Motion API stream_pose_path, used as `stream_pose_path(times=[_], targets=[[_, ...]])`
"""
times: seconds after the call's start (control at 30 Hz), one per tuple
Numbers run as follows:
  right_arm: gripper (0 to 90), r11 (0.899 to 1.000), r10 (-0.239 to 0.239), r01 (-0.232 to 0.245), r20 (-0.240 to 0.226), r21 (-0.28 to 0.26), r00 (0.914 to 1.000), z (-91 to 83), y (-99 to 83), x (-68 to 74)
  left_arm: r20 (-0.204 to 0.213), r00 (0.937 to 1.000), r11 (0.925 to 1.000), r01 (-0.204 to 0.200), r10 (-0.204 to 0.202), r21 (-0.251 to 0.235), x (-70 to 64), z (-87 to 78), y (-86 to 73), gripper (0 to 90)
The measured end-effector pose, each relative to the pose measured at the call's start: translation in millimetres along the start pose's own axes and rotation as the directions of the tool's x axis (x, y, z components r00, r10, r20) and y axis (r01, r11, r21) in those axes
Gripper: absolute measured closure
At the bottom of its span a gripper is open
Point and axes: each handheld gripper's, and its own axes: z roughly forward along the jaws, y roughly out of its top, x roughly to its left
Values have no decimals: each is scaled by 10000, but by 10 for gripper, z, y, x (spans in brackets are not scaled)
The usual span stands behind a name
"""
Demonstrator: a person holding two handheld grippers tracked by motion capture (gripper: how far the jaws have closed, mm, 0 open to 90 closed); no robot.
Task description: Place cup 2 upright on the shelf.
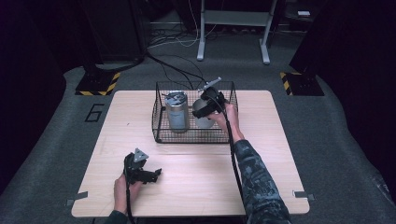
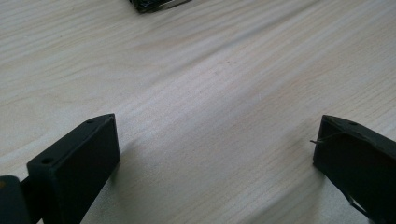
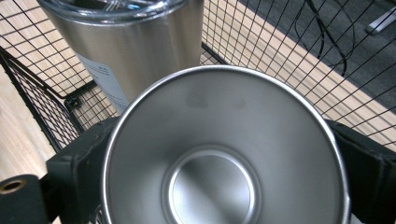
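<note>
A black wire basket [image 1: 159, 120] stands at the back middle of the wooden table [image 1: 261, 182]. Inside it on the left stands a steel tumbler with a clear lid [image 1: 177, 111]. My right gripper [image 1: 205, 106] reaches into the basket's right half and is shut on an open steel cup [image 1: 201, 115]. In the right gripper view the black jaws press both sides of that open steel cup [image 3: 219, 154], and the lidded tumbler [image 3: 126, 42] stands just beyond it. My left gripper [image 1: 156, 173] rests low over the table's front left, open, with bare wood between its fingers [image 2: 79, 158].
The basket's wire walls [image 3: 42, 102] surround the cup closely. Cables [image 1: 177, 70] run over the grey floor behind the table, near a white frame's legs [image 1: 201, 46]. Yellow-black striped blocks [image 1: 95, 86] sit at both back corners.
</note>
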Motion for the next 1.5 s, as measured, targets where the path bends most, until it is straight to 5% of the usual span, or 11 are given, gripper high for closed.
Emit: stream_pose_path(times=[1.5], targets=[[55, 9941, 764, -753, -114, 775, 9970, 340, -142, -17, 24, 10000, 10000, 20, -20, 24, -2, -2, -1, 3]])
